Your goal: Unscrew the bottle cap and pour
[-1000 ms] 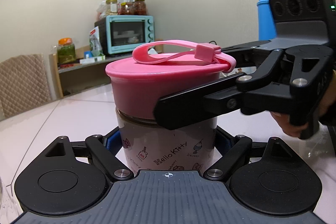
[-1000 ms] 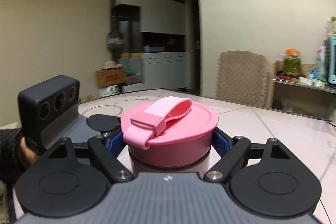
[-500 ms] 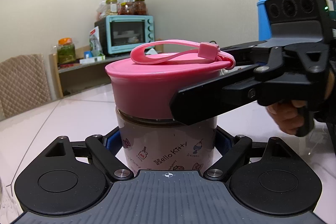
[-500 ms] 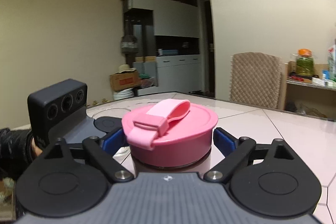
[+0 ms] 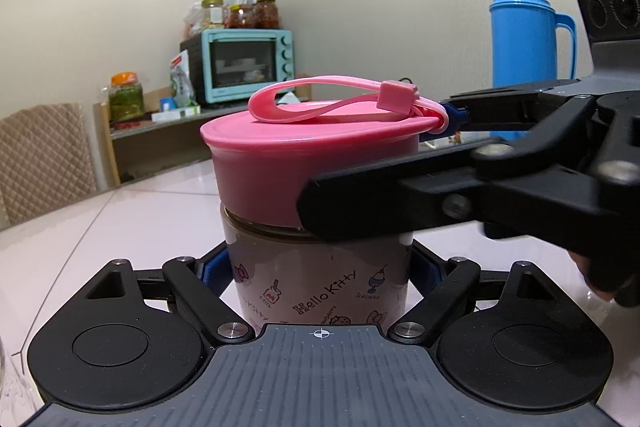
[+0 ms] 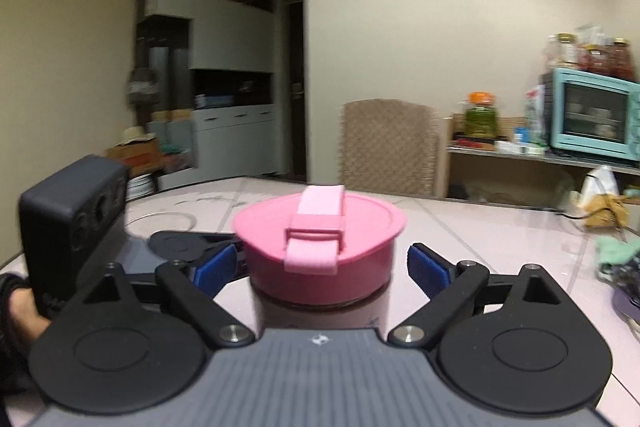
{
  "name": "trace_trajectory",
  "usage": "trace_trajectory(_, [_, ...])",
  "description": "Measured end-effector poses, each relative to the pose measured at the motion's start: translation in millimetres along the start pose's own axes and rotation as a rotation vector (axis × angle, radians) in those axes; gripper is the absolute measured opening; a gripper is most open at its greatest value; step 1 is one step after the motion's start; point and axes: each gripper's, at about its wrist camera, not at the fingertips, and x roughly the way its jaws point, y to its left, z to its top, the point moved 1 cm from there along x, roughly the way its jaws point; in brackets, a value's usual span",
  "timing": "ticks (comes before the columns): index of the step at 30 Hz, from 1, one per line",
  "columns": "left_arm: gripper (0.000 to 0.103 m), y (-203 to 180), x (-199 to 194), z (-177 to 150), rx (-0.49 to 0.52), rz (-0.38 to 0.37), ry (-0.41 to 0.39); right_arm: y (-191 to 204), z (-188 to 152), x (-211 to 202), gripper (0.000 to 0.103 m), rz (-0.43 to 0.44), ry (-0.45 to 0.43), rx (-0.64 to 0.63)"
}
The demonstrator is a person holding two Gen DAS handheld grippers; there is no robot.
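Observation:
A Hello Kitty bottle [image 5: 320,283] with a wide pink screw cap [image 5: 304,163] and a pink strap stands on the pale table [image 5: 120,219]. My left gripper [image 5: 320,267] is shut on the bottle's body below the cap, blue pads pressed to both sides. My right gripper [image 6: 322,267] straddles the cap [image 6: 320,251] at cap height. Its jaws are opening, and the blue pads [image 6: 428,271] stand off the cap on both sides. In the left wrist view its near finger [image 5: 400,203] crosses in front of the cap's lower edge.
A blue thermos [image 5: 524,35] stands behind the right gripper. A teal toaster oven [image 5: 248,67] and jars sit on a shelf by the wall, and a quilted chair [image 5: 44,159] stands at the table's far side. Cloths and a bag [image 6: 616,255] lie on the table to the right.
The right gripper's jaws have come off the cap and spread, and the gripper has swung around the cap to a new angle. The left gripper and bottle have stayed put.

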Motion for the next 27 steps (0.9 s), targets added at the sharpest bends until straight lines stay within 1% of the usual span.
trace_trajectory(3, [0.09,-0.1,0.0,0.0,0.0,0.0,0.0,0.7,-2.0,7.1,0.094,-0.016,-0.007,0.035])
trace_trajectory(9, [0.09,0.0,0.0,0.0,0.0,0.0,0.0,8.4,-5.2,12.1,0.094,-0.051,-0.016,0.027])
trace_trajectory(14, [0.09,0.5,0.1,-0.3,0.0,0.0,0.0,13.4,-6.9,14.9,0.087,-0.071,-0.014,0.039])
trace_trajectory(18, [0.09,0.3,-0.1,-0.3,0.0,0.0,0.0,16.1,-8.5,13.6,0.086,-0.077,-0.016,0.027])
trace_trajectory(22, [0.09,0.3,-0.1,-0.3,0.0,0.0,0.0,12.4,-9.4,11.8,0.086,-0.041,-0.013,0.011])
trace_trajectory(26, [0.09,0.6,-0.1,-0.4,0.0,0.0,0.0,-1.4,-9.3,10.8,0.085,0.049,-0.011,-0.002])
trace_trajectory(27, [0.09,0.7,-0.1,-0.3,0.0,0.0,0.0,-8.1,-9.2,10.9,0.085,0.093,-0.01,-0.008])
